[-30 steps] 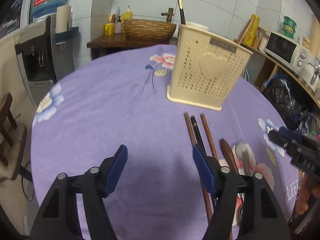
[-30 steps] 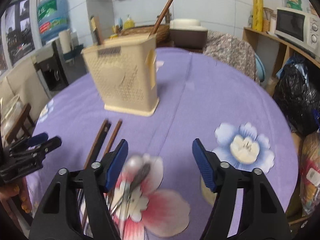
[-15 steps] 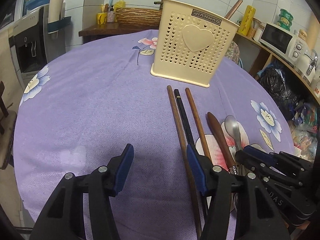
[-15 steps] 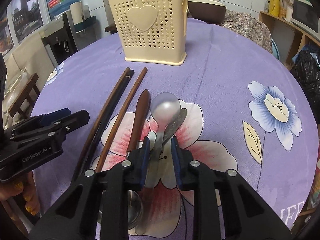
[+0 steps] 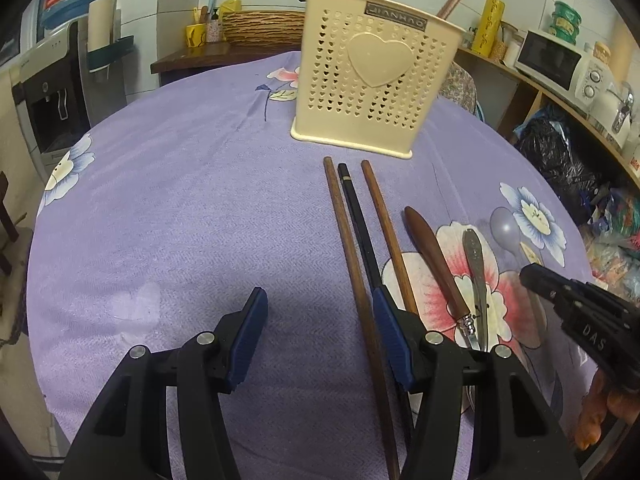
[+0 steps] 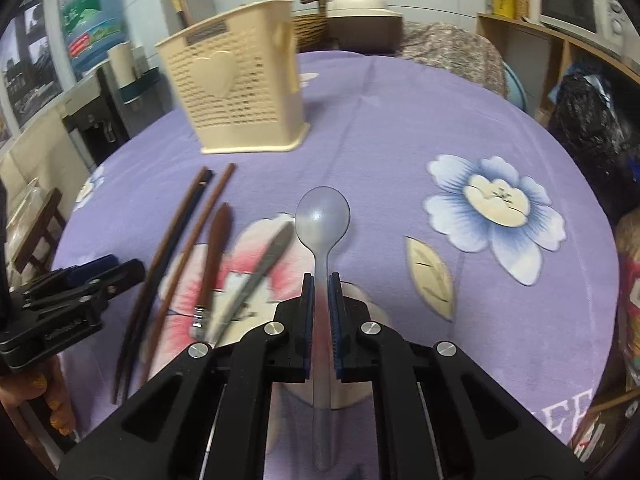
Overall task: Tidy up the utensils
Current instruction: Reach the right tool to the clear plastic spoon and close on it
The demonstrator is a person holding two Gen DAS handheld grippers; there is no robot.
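My right gripper [image 6: 321,280] is shut on the handle of a translucent plastic spoon [image 6: 322,220] and holds it above the purple tablecloth, bowl pointing forward. The spoon's bowl also shows in the left wrist view [image 5: 505,226]. A cream perforated utensil holder [image 5: 370,76] with a heart stands upright further back; it also shows in the right wrist view [image 6: 236,84]. Three chopsticks [image 5: 352,232], a brown-handled knife [image 5: 434,256] and a metal utensil [image 5: 476,268] lie on the cloth. My left gripper [image 5: 320,312] is open and empty over the chopsticks' near ends.
The round table [image 5: 180,200] drops off on all sides. A water dispenser [image 5: 52,92] stands at the left. A microwave [image 5: 556,64] and shelves with black bags [image 5: 560,160] stand at the right. A side table with a wicker basket [image 5: 260,32] stands behind.
My right gripper closed on the plastic spoon among the utensils and has lifted it clear to the right. My left gripper dropped towards the chopsticks and stays open.
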